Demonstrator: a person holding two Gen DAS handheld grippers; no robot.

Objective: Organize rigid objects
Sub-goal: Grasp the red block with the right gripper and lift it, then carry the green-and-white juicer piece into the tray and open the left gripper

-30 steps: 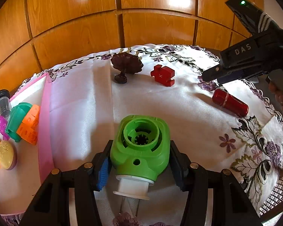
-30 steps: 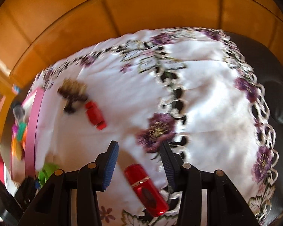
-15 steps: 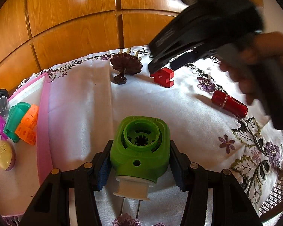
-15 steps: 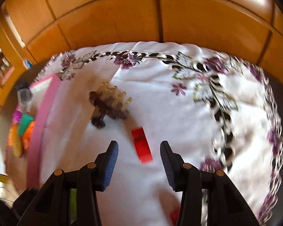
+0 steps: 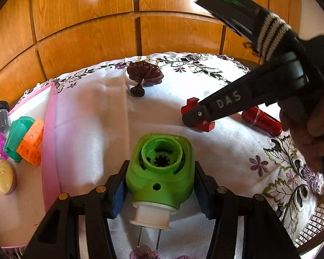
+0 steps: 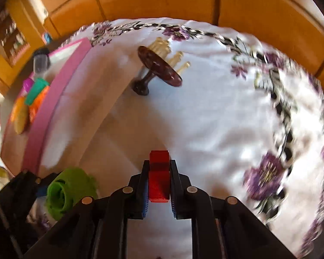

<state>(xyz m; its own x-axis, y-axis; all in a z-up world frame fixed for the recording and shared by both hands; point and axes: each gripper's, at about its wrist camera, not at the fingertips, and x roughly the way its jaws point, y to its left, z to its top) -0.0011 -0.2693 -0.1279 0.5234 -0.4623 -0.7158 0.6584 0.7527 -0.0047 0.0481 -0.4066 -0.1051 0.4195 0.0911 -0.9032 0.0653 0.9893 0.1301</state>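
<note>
The right tool (image 6: 158, 188) has just clamped onto the small red plastic block (image 6: 159, 177), ready to lift; the left tool (image 5: 159, 185) still grips the green plastic plug-in device (image 5: 161, 170).

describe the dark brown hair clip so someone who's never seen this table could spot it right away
Start at the white floral tablecloth before the wooden wall panels. Near its far edge, right of the pink tray, the dark brown hair clip lies alone. Unlike the red block and red cylinder nearer by, it has a scalloped shell top, cream teeth and a knobbed stem.
</note>
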